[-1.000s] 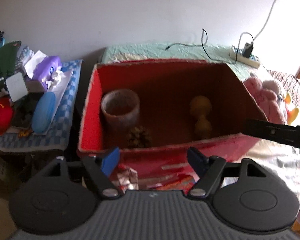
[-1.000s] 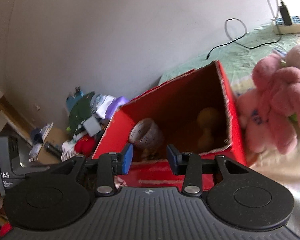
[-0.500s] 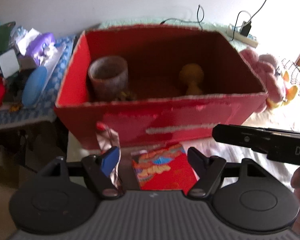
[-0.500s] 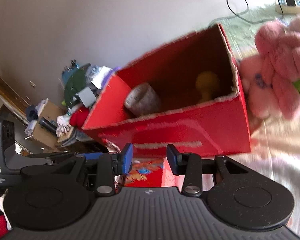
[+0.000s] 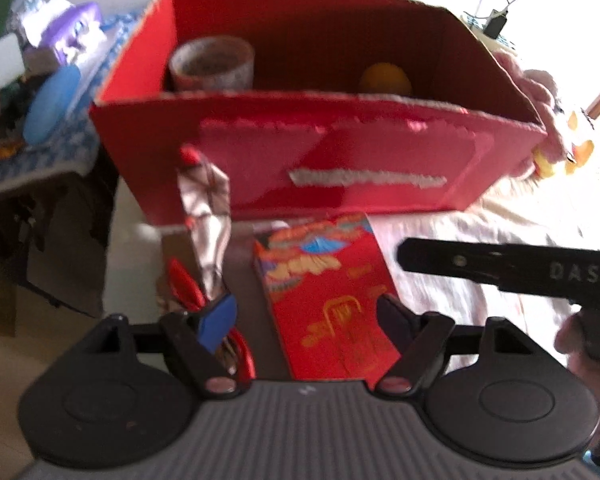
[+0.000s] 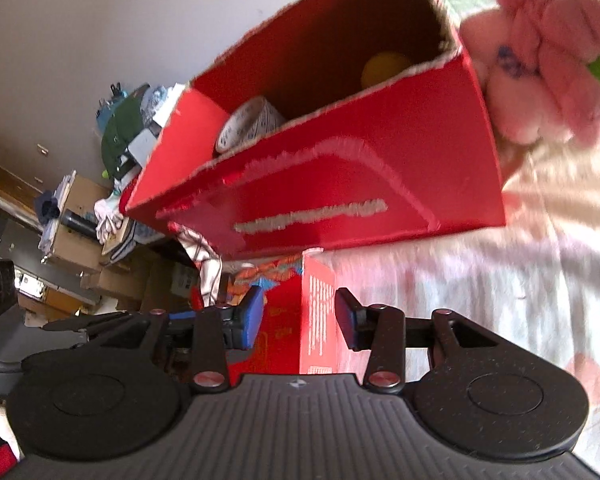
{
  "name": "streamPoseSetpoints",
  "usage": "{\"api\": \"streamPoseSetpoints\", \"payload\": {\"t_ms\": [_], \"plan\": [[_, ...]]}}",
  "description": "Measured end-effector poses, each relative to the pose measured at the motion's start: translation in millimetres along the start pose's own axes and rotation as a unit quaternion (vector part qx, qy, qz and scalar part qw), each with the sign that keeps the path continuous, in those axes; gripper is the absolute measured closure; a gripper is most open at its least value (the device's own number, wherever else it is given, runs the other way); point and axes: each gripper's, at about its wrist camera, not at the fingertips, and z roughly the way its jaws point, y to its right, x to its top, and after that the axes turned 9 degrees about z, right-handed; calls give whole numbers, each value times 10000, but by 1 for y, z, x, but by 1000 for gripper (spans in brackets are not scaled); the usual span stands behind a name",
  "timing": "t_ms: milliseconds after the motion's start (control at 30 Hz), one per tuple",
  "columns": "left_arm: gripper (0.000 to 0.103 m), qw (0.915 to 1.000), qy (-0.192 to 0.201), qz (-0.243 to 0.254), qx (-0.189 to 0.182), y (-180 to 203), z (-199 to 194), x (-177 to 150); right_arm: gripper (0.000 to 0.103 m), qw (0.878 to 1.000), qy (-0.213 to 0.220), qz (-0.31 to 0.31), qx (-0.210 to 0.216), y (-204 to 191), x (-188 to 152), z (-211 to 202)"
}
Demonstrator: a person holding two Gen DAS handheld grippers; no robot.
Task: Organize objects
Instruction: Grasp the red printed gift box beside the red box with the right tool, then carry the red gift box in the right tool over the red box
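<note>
Pale floral bedding (image 6: 520,280) carried the red cardboard box (image 5: 320,160); both tongs, left (image 5: 308,320) and right (image 6: 300,316), stood apart and empty, the right's jaws having just opened further, over the red patterned carton (image 5: 328,300), judged the next pick, needing closure on its sides.

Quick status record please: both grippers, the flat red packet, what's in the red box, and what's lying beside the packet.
left gripper: open, above the packet, not gripping
right gripper: open, jaws just widened, straddling the packet's right edge, pads not pressing
packet: lies flat in front of the box
box contents: cup at left, yellow toy at right
beside packet: crumpled wrapper on its left
right of box: pink plush
</note>
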Motion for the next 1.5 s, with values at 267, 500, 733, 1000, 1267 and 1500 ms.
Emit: {"api": "streamPoseSetpoints", "payload": {"t_ms": [267,500,733,1000,1267,1500], "plan": [[21,9990,-265,138,-345,6,16,-7,57,9992,-389,86,-103,8,-6,15],[20,9977,-260,401,-482,17,21,-6,57,9988,-471,160,-41,13,-6,21],[25,9942,-341,834,-594,33,21,4,57,9983,-468,341,15,20,-4,14],[26,9807,-385,1680,-928,66,19,16,58,9955,-242,919,-36,45,-4,-20],[26,9551,-197,2677,-1252,115,19,32,58,9897,218,1381,-315,69,-21,-69],[26,9305,74,3295,-1599,165,15,46,58,9800,839,1700,-605,80,-31,-115]]}}
